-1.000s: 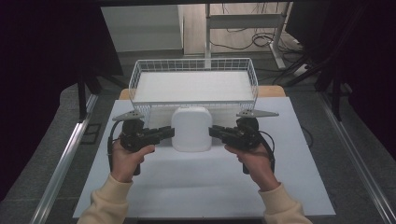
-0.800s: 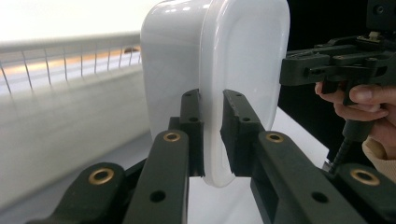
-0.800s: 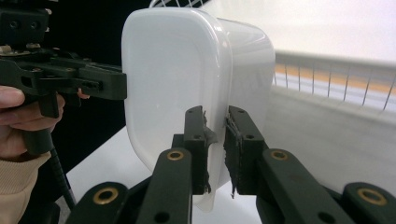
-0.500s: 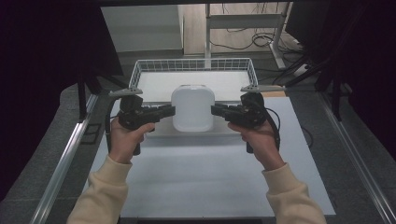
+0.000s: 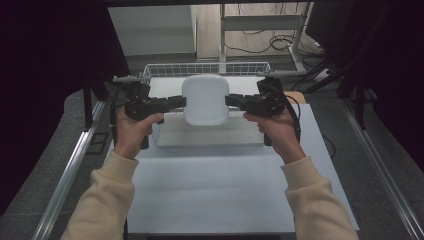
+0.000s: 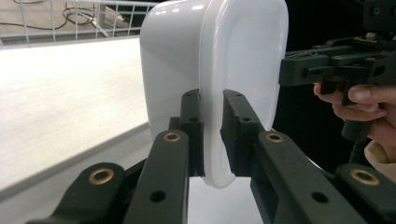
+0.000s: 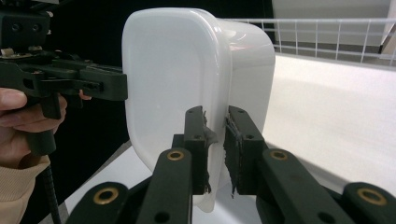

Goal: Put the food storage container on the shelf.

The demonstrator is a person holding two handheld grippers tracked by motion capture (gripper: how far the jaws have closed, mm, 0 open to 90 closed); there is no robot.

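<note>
A white plastic container point(image 5: 205, 99) with its lid on hangs in the air above the wire basket point(image 5: 210, 69), held from both sides. My left gripper point(image 5: 176, 102) is shut on the rim at its left edge, and in the left gripper view the jaws pinch the lid's edge point(image 6: 212, 135). My right gripper point(image 5: 234, 100) is shut on the rim at the right edge; the right gripper view shows that rim point(image 7: 217, 140) squeezed between worn black pads point(image 7: 232, 140). The lid side of the container faces the person.
The wire basket has a white floor point(image 5: 210, 132) and stands at the far end of the white table top point(image 5: 220, 185). Metal rails run along both sides of the table point(image 5: 65, 175). Dark curtains hang at the left and right.
Both grippers have lifted the container off the table and carried it away from the person, over the basket. It has tipped so its lid faces the person.
</note>
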